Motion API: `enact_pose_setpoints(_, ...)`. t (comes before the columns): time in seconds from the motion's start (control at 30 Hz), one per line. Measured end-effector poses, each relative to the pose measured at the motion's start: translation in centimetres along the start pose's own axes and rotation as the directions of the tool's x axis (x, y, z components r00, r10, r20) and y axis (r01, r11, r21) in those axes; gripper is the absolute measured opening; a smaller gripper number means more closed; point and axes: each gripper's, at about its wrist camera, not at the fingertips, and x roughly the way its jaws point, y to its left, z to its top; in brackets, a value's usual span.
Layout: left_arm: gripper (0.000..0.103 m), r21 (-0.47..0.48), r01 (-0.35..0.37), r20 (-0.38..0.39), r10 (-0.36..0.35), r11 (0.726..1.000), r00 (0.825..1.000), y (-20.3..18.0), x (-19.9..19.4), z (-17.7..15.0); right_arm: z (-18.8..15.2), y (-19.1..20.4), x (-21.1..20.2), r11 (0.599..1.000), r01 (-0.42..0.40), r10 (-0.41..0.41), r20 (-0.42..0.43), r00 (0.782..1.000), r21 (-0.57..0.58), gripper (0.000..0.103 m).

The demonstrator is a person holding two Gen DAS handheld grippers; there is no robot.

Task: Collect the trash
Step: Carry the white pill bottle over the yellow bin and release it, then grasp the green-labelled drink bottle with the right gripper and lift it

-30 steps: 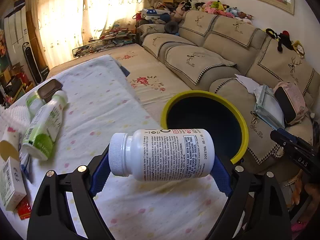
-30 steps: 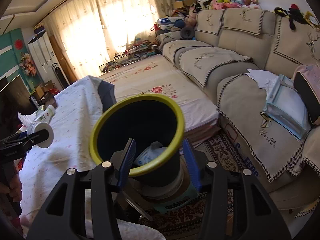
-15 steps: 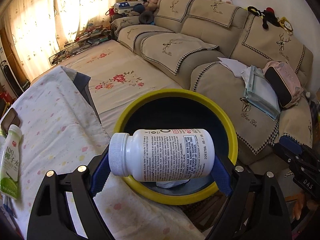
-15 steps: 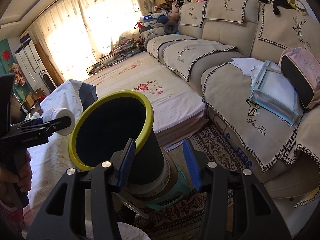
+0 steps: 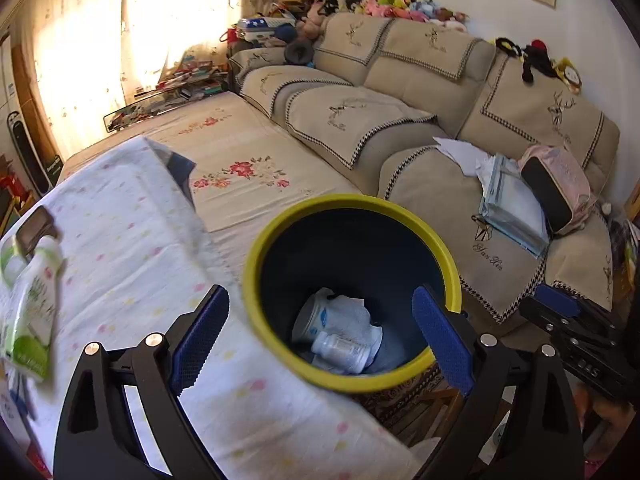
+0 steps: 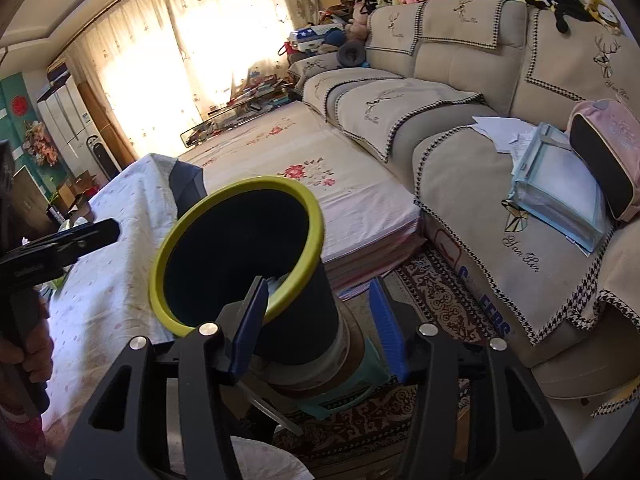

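From the left wrist view, the left tongs [image 5: 320, 332] now gape wide and empty: the pill bottle [image 5: 340, 350] they held a moment ago lies inside the yellow-rimmed bin [image 5: 280, 356], so that piece is collected. From the right wrist view, the right tongs [image 6: 318, 326] stand open around the bin's [image 6: 296, 332] dark wall without clearly touching it, and the next litter probably waits on the worktop [image 5: 132, 264].

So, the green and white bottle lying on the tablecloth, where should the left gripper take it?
Grip the green and white bottle across the middle of its body, coming from above with the left gripper open. It lies on its side on the tablecloth, so the round flanks face the fingers.
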Motion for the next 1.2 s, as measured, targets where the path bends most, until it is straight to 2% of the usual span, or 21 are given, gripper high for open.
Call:
enact_pose_setpoints(0.2, 0.093, -0.099, -0.055, 0.044, 0.06, 0.994, 0.997, 4.8, -6.0, -4.3, -0.4, 3.3, 1.0, 0.997, -0.047, 0.045, -0.029, 0.999, -0.058, 0.051)
enact_pose_setpoints(0.37, 0.093, -0.219, -0.139, 0.06, 0.156, 0.966, 0.986, 10.5, -11.1, -9.2, -0.7, 7.8, 1.7, 0.986, -0.103, 0.096, -0.059, 0.994, -0.135, 0.051)
enact_pose_setpoints(0.5, 0.093, -0.32, -0.213, 0.058, 0.243, 0.923, 0.968, 14.9, -14.6, -13.4, -0.7, 12.1, 1.9, 0.967, -0.156, 0.143, -0.075, 0.987, -0.202, 0.051)
enact_pose_setpoints(0.7, 0.093, -0.448, -0.269, 0.025, 0.313, 0.853, 0.949, 20.5, -18.4, -19.4, -0.9, 20.3, 1.6, 0.915, -0.252, 0.232, -0.098, 0.968, -0.315, 0.051)
enact_pose_setpoints(0.87, 0.093, -0.524, -0.299, 0.014, 0.359, 0.797, 0.933, 23.7, -21.2, -23.7, -1.4, 27.9, 1.4, 0.849, -0.344, 0.319, -0.128, 0.939, -0.402, 0.051)
enact_pose_setpoints(1.0, 0.093, -0.566, -0.32, 0.011, 0.395, 0.76, 0.918, 25.4, -23.1, -26.4, -1.5, 32.9, 1.9, 0.824, -0.397, 0.371, -0.145, 0.917, -0.404, 0.051)
enact_pose_setpoints(1.03, 0.093, -0.577, -0.32, 0.011, 0.4, 0.751, 0.917, 26.0, -23.5, -27.1, -1.5, 34.2, 2.1, 0.821, -0.401, 0.378, -0.14, 0.915, -0.406, 0.051)
enact_pose_setpoints(1.2, 0.093, -0.608, -0.322, 0.01, 0.412, 0.725, 0.911, 27.6, -24.7, -29.1, -1.5, 39.2, 3.5, 0.836, -0.358, 0.353, -0.092, 0.931, -0.416, 0.057)
